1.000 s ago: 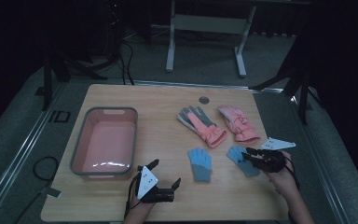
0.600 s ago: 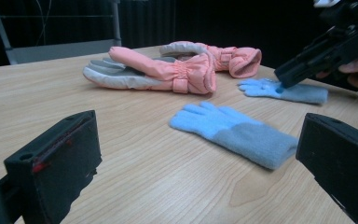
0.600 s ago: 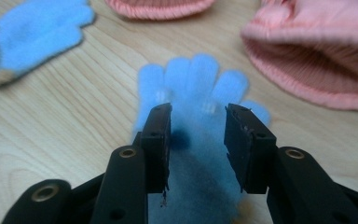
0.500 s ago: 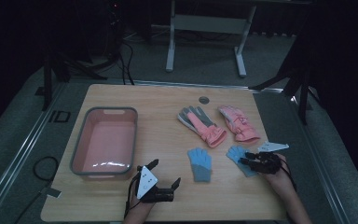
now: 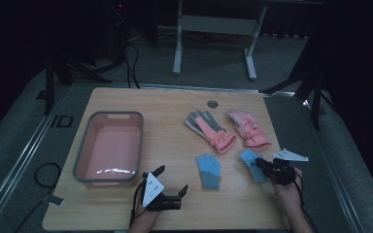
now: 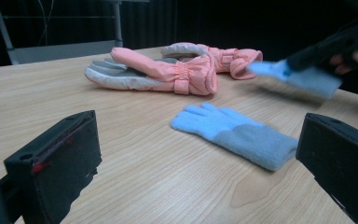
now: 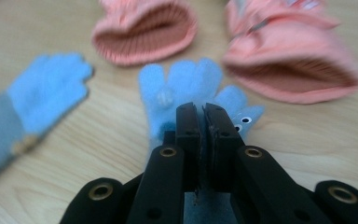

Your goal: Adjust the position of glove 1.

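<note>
The right hand-held gripper [image 7: 203,109] has just been closing and is now clamped on the cuff end of a small blue glove [image 7: 186,88]; in the right gripper view the two black jaws are pressed nearly together with blue knit pinched between them at the bottom middle of the frame. The glove's fingers fan out above the jaws, and it has a white pom-pom and two googly eyes on it. In the high view that same gripper [image 5: 261,165] sits at the lower right of the bench [image 5: 175,111], with the glove [image 5: 249,158] poking out up and left of it. In the left gripper view the glove looks lifted off the wood at the upper right, blurred.

The left hand-held gripper [image 5: 169,182] is at the bottom middle of the high view, jaws spread wide with nothing between them, and in its own view they frame the second blue glove [image 6: 237,133], which lies flat with a greyer cuff.

Further out, two pink gloves with grey palms [image 5: 209,130] [image 5: 248,128] lie side by side right of centre, cuffs toward the lower edge of the frame. A pink tub with a grey rim [image 5: 80,158] sits at the left. I can't make out any brand or readable label on the gloves or the tub.
</note>
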### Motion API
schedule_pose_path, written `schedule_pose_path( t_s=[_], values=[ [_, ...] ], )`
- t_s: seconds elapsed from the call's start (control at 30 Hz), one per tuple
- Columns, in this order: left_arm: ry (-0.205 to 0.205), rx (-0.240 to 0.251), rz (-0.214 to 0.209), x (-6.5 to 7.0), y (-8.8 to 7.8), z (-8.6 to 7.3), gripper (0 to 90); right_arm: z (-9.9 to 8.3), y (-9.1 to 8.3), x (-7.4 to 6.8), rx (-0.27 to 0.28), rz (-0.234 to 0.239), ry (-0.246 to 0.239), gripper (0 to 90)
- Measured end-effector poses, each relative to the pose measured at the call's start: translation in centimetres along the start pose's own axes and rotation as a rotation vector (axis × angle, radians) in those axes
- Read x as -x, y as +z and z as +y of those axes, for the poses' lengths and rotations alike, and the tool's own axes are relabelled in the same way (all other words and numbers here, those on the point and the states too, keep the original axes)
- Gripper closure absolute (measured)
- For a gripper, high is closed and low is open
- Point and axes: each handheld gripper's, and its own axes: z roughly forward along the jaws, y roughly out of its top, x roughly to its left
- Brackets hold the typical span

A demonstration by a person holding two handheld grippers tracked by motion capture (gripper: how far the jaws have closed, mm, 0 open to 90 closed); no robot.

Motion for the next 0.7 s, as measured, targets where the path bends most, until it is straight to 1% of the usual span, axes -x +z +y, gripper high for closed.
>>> schedule_pose_path(
  t_s=[0.03,0.07,0.1,0.13,0.17,0.23,0.27,0.3,0.33,0.43,0.47,0.53,0.57,0.67,0.7],
  values=[
    [0.001,0.001,0.001,0.0,0.0,0.0,0.0,0.3,-0.6,-0.4,0.008,-0.024,0.012,85.3],
    [0.001,0.001,0.001,0.0,0.0,0.0,0.0,0.3,-0.6,-0.4,0.008,-0.024,0.012,85.3],
    [0.003,0.002,0.002,0.0,0.0,0.0,0.0,0.6,-1.6,-1.2,0.023,-0.059,0.042,85.3],
    [0.003,0.003,0.002,0.0,0.0,0.0,0.0,0.7,-2.2,-1.8,0.037,-0.098,0.045,85.3],
    [0.004,0.005,0.002,0.0,-0.1,0.0,0.0,0.7,-2.6,-2.2,0.043,-0.121,0.064,85.3],
    [0.003,0.005,0.003,0.0,-0.1,0.0,0.0,0.5,-3.2,-3.0,0.062,-0.147,0.115,85.3],
    [0.003,0.005,0.003,0.0,-0.1,0.0,0.0,0.5,-3.2,-3.0,0.062,-0.147,0.115,85.3],
    [0.003,0.005,0.003,0.0,-0.1,0.0,0.0,0.4,-3.4,-3.4,0.064,-0.158,0.131,85.3],
    [0.001,0.006,0.000,0.0,-0.1,0.0,0.0,0.1,-3.5,-4.1,0.067,-0.177,0.160,85.3],
    [0.000,0.006,0.000,0.0,0.0,0.0,0.0,-0.3,-3.4,-5.0,0.056,-0.218,0.193,85.5],
    [0.000,0.006,0.000,0.0,0.0,0.0,0.0,-0.5,-3.4,-5.1,0.054,-0.224,0.208,85.5],
    [0.001,0.005,0.002,0.0,0.0,0.0,0.0,-0.9,-3.2,-5.4,0.041,-0.252,0.216,85.5],
    [0.001,0.005,0.002,0.0,-0.1,0.0,0.0,-1.1,-3.0,-5.5,0.038,-0.258,0.217,85.5],
    [0.002,0.004,0.003,0.0,0.0,0.0,0.0,-1.3,-2.7,-5.4,0.035,-0.258,0.231,85.5],
    [0.002,0.004,0.003,0.0,0.0,0.0,0.0,-1.4,-2.6,-5.5,0.035,-0.265,0.235,85.5]
  ],
)
